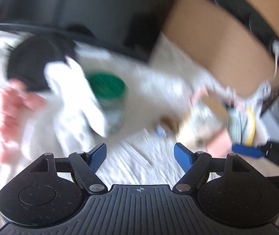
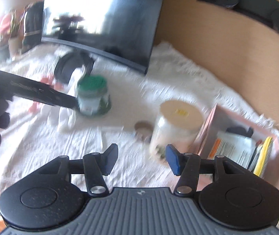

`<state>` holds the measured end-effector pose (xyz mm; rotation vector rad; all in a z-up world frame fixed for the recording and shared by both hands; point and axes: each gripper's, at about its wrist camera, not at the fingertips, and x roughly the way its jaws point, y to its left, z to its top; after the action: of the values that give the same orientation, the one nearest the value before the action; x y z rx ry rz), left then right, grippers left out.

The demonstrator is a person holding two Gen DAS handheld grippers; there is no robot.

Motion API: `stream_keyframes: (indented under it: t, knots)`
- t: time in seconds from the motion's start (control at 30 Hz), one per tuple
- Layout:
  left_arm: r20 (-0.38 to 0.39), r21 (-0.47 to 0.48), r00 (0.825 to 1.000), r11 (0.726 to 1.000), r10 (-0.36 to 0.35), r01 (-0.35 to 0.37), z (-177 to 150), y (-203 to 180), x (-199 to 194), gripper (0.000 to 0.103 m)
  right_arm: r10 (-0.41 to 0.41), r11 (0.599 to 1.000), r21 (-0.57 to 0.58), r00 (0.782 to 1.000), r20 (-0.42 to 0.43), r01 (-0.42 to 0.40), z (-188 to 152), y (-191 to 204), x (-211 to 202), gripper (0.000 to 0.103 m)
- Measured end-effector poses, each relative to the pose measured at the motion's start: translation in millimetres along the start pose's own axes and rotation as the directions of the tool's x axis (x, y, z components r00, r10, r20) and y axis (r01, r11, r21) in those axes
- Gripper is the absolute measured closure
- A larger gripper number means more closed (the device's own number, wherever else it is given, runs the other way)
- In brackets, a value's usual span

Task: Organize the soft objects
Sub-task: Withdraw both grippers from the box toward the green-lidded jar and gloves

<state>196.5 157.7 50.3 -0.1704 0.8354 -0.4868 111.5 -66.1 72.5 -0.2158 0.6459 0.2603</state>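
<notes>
Both views are motion-blurred. My left gripper [image 1: 140,156] is open and empty above the white textured cloth [image 1: 135,160]. Ahead of it to the left lie a white soft cloth [image 1: 71,90], a pink soft item [image 1: 16,105] and a black rounded soft object [image 1: 35,62]. My right gripper [image 2: 141,159] is open and empty; its blue finger also shows in the left wrist view [image 1: 247,150]. In the right wrist view the white cloth [image 2: 67,115] and the black object [image 2: 69,66] lie at the left, behind the left gripper's arm [image 2: 41,94].
A green-lidded jar [image 2: 93,98] stands mid-table, also in the left wrist view [image 1: 108,96]. A cream-lidded jar [image 2: 176,125], a small round tin [image 2: 143,130] and a pink box [image 2: 237,146] of items stand at right. A dark monitor [image 2: 108,19] stands behind.
</notes>
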Motion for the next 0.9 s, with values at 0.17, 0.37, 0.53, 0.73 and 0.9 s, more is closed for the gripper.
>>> stream_keyframes:
  t: [0.17, 0.37, 0.53, 0.73, 0.9]
  knots:
    - [-0.065, 0.001, 0.983, 0.985, 0.170, -0.170, -1.8, -20.1, 43.9, 0.042, -0.017, 1.000, 0.002, 0.999, -0.050, 0.017, -18.8, 4.1, 4.2, 0.049]
    - [-0.064, 0.039, 0.970, 0.972, 0.234, -0.232, -0.9, -36.9, 70.9, 0.043, -0.041, 0.997, 0.055, 0.995, -0.093, 0.046, -42.3, -7.5, -0.1, 0.049]
    - [-0.044, 0.045, 0.963, 0.964, 0.265, -0.263, 3.6, -38.6, 83.5, 0.043, -0.064, 0.989, 0.122, 0.990, -0.127, 0.079, -59.4, -24.8, -1.4, 0.049]
    - [-0.027, 0.081, 0.953, 0.951, 0.302, -0.299, 1.1, -45.9, 87.5, 0.043, -0.065, 0.979, 0.179, 0.986, -0.153, 0.093, -72.0, -38.8, 1.9, 0.049]
    - [-0.021, 0.131, 0.944, 0.937, 0.328, -0.323, -2.4, -52.8, 87.3, 0.048, -0.061, 0.978, 0.186, 0.987, -0.152, 0.089, -75.2, -42.6, 2.9, 0.049]
